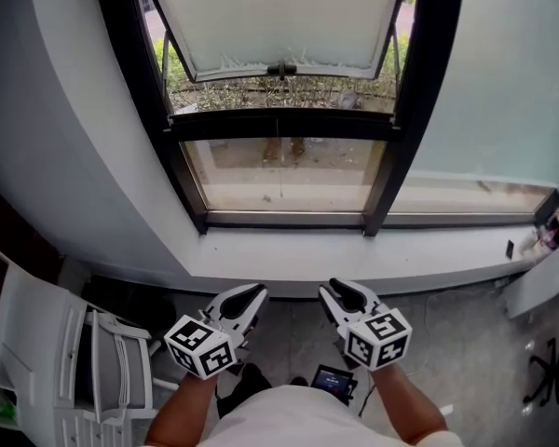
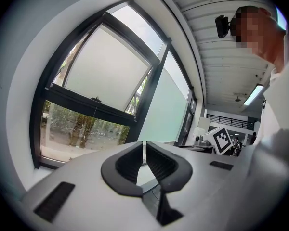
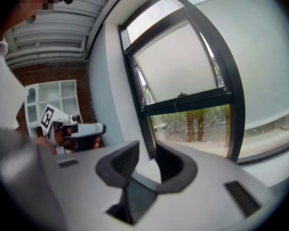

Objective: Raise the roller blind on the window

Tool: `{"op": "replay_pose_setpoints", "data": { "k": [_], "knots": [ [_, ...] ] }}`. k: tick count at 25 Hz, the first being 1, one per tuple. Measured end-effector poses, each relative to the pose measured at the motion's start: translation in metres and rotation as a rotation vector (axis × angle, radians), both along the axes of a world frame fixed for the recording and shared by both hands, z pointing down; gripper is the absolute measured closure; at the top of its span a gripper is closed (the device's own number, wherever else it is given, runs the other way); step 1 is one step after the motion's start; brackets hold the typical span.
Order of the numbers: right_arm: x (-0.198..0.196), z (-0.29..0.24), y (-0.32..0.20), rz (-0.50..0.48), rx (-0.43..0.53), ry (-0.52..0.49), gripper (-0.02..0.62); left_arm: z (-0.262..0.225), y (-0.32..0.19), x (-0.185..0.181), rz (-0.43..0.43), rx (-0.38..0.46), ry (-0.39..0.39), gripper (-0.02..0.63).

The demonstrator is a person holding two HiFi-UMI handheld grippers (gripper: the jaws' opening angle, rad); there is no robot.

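the pale roller blind (image 1: 279, 17) covers the upper part of the middle window pane (image 1: 284, 170), well apart from both tongs, so the shut left gripper (image 1: 256, 291) or the parted, empty right gripper (image 1: 334, 288) should probably approach its bottom pull (image 1: 281, 68) squarely.

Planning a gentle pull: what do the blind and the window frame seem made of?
Blind: pale, matte sheet glowing evenly with daylight, likely thin fabric or vinyl. Frame: black, smooth straight bars with a faint sheen, probably painted metal; plastic is possible.
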State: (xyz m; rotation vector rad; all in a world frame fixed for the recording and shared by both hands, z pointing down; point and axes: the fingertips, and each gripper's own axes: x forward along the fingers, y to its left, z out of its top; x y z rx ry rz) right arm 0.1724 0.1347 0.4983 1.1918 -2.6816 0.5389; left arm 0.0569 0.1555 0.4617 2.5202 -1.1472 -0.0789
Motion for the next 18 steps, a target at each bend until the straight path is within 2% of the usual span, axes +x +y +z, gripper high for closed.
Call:
{"op": "replay_pose_setpoints", "data": {
  "k": [7, 18],
  "knots": [
    [-0.033, 0.006, -0.036, -0.014, -0.003, 0.024, 0.488, -0.002, -0.043, -0.026, 0.011, 0.030, 0.001, 0.568],
    [-0.092, 0.002, -0.133, 0.073, -0.016, 0.043, 0.488, -0.009, -0.153, -0.095, 0.071, 0.035, -0.031, 0.568]
  ]
}}
